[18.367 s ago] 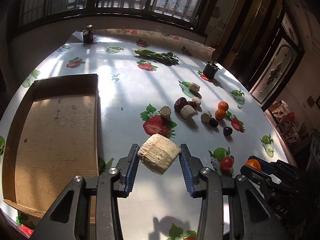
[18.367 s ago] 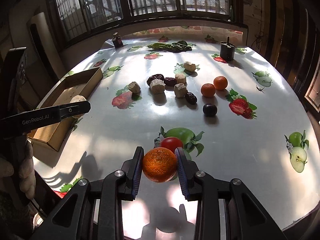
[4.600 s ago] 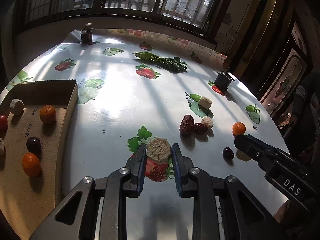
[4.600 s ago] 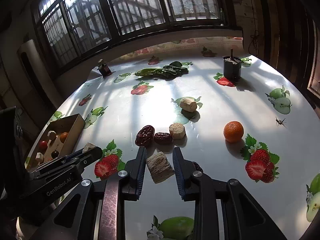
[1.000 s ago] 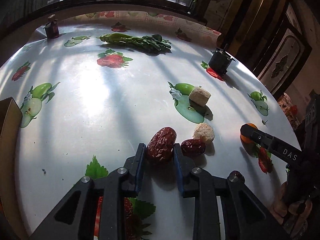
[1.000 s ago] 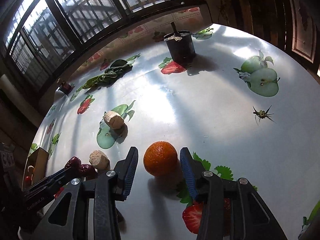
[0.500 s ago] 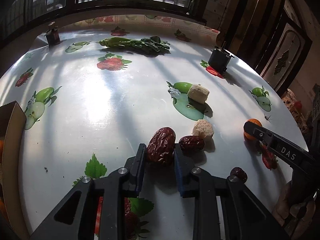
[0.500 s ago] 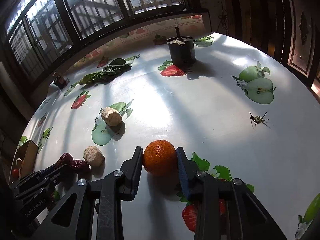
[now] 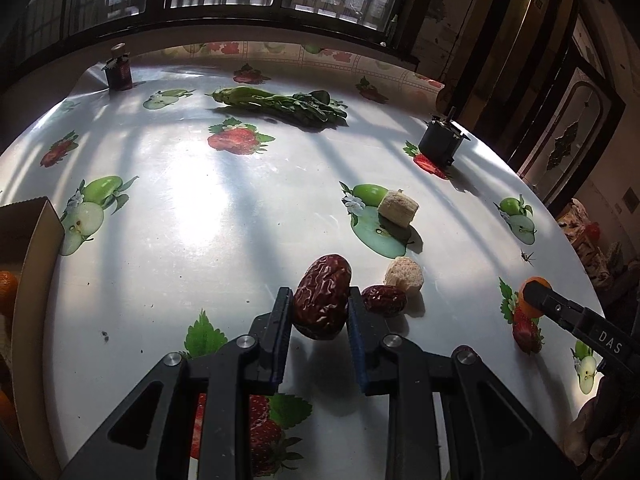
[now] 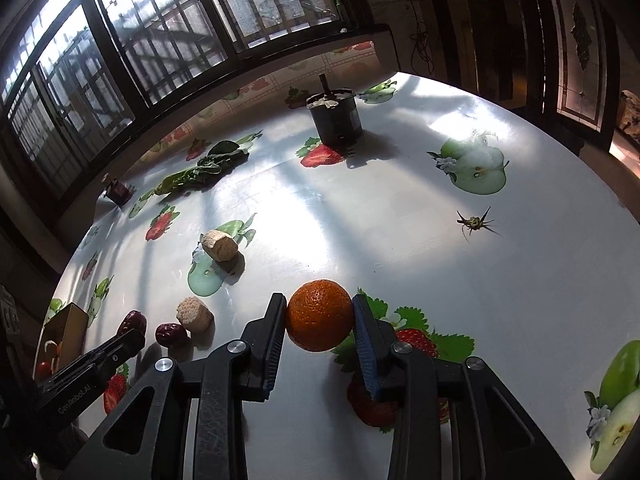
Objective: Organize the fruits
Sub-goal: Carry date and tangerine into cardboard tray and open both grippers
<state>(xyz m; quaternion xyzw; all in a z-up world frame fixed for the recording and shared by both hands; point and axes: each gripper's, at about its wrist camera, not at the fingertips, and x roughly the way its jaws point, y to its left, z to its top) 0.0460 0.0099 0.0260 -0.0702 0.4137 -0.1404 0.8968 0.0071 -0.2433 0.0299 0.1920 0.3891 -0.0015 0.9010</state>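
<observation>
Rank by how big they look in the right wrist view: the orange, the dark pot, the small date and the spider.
1. orange, though it is nearest the camera
2. dark pot, farther off, so possibly bigger in reality
3. small date
4. spider

Round table (image 9: 248, 184) under a glossy white oilcloth printed with strawberries and green apples; sunlight falls across it in bright bands broken by bar shadows. Behind it, a wide window (image 10: 168, 28) with dark frames and metal grilles (daylight strong, panes hazy), running the whole far side. Below the sill, a strip of the same fruit print turned up against the wall. To the right, dark wooden door panels (image 9: 576, 136) with arched, patterned glass insets. Wall beside them (image 9: 440, 8) pale, stained, with a thin cord hanging down. Lower right corner dim and cluttered, possibly cloth bundles; too dark to tell.
</observation>
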